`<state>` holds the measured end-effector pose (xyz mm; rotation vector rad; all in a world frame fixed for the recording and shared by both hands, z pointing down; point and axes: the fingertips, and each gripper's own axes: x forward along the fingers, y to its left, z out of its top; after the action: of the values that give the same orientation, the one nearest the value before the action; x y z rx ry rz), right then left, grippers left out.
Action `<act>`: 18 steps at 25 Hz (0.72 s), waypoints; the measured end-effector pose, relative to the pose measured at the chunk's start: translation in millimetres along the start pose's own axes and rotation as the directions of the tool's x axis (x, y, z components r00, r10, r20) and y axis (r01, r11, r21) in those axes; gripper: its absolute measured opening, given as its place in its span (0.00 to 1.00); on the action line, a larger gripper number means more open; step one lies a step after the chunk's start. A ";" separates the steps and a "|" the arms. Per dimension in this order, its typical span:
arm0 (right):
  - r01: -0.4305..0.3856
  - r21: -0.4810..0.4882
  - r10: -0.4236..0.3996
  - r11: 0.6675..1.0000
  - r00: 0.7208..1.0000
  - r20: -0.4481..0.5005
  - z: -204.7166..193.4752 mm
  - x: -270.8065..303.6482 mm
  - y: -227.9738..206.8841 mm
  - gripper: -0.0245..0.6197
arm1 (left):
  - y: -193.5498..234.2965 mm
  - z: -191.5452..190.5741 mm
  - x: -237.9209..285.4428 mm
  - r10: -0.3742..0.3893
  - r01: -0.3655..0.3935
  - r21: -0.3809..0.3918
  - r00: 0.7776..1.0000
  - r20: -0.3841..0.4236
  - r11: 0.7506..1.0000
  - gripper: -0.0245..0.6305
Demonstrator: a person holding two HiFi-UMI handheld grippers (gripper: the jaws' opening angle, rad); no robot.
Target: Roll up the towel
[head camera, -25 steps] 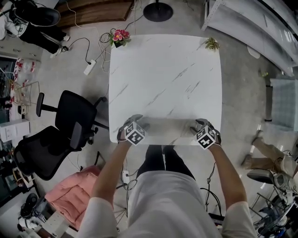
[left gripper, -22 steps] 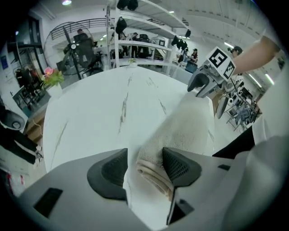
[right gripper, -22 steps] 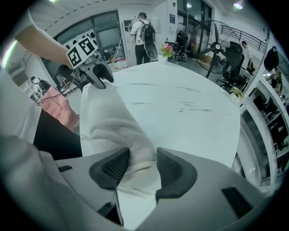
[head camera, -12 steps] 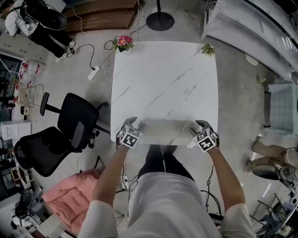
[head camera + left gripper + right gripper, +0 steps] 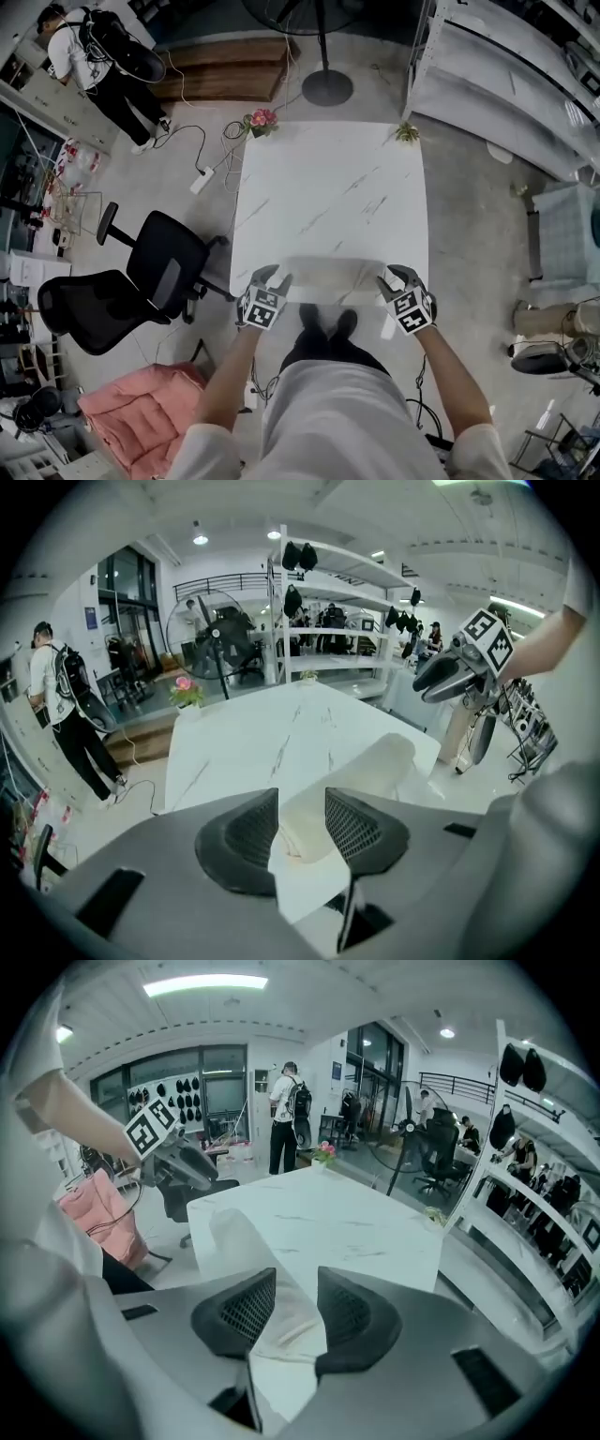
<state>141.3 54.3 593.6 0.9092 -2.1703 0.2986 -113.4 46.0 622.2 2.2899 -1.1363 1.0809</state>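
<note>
Your left gripper (image 5: 302, 822) is closing its jaws on the left end of the towel (image 5: 328, 272). Cream fabric fills the narrow gap between the meshed pads, and a corner hangs below them. Your right gripper (image 5: 296, 1309) is closing in the same way on the opposite end, with fabric pinched between its pads. The towel runs as a loose band between both grippers, along the near edge of the white marble table (image 5: 328, 187). At the far corners stand a pink flower pot (image 5: 262, 120) on the left and a small green plant (image 5: 406, 133) on the right. Beyond the table is a round fan base (image 5: 327, 87)
</note>
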 end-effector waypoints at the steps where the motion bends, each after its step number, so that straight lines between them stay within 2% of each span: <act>1: 0.008 0.007 -0.008 1.000 1.000 0.017 4.0 -6.6 2.0 0.27 | -6.5 1.6 -6.7 -0.004 0.004 -0.002 1.000 0.018 1.000 0.30; 6: 0.052 0.071 -0.059 0.996 0.992 0.107 30.0 -40.6 13.6 0.25 | -29.8 16.5 -51.6 -0.014 0.018 -0.025 0.992 0.124 1.000 0.25; 11: 0.096 0.138 -0.120 0.986 0.977 0.178 55.2 -76.7 33.2 0.21 | -42.2 30.8 -97.8 -0.033 0.039 -0.021 0.974 0.225 0.999 0.20; 18: 0.164 0.180 -0.201 0.970 0.957 0.208 74.8 -126.9 73.8 0.19 | -51.6 37.0 -157.6 -0.050 0.059 -0.021 0.950 0.308 0.998 0.14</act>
<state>108.0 138.0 455.7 1.2816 -2.2693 0.2952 -115.2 136.1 478.1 2.5107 -1.1822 0.6952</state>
